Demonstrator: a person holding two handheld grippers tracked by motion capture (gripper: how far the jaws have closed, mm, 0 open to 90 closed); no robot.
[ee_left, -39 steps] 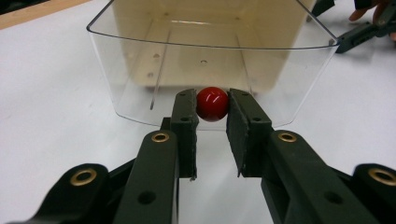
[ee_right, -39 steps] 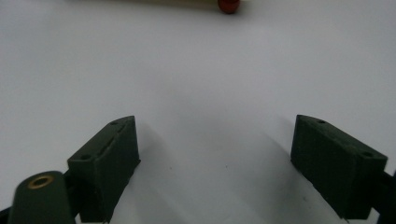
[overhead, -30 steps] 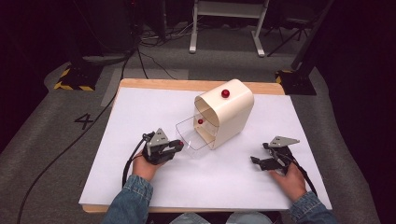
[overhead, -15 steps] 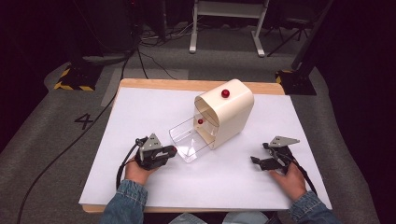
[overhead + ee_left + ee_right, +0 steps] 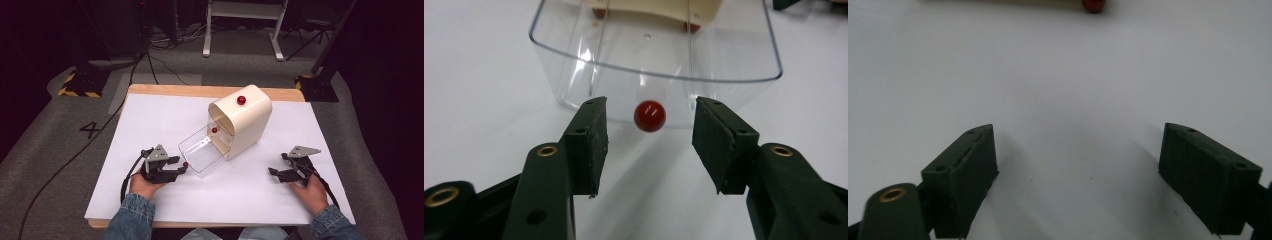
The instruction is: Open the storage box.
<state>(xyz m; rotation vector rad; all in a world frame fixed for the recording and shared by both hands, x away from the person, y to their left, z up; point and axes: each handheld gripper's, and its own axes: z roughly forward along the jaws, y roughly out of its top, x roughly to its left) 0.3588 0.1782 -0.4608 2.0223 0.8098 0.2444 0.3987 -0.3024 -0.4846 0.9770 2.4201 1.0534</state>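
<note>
We see a white table [image 5: 150, 125] holding a cream box [image 5: 245, 122] on its side, red knob on top. A clear drawer [image 5: 202, 155] stands pulled out from its front, so we judge the opening largely done. The left gripper [image 5: 181, 166] sits at the drawer's red knob [image 5: 649, 115], jaws spread either side without touching. The right gripper [image 5: 276, 173] rests well apart on bare table, jaws spread, empty.
</note>
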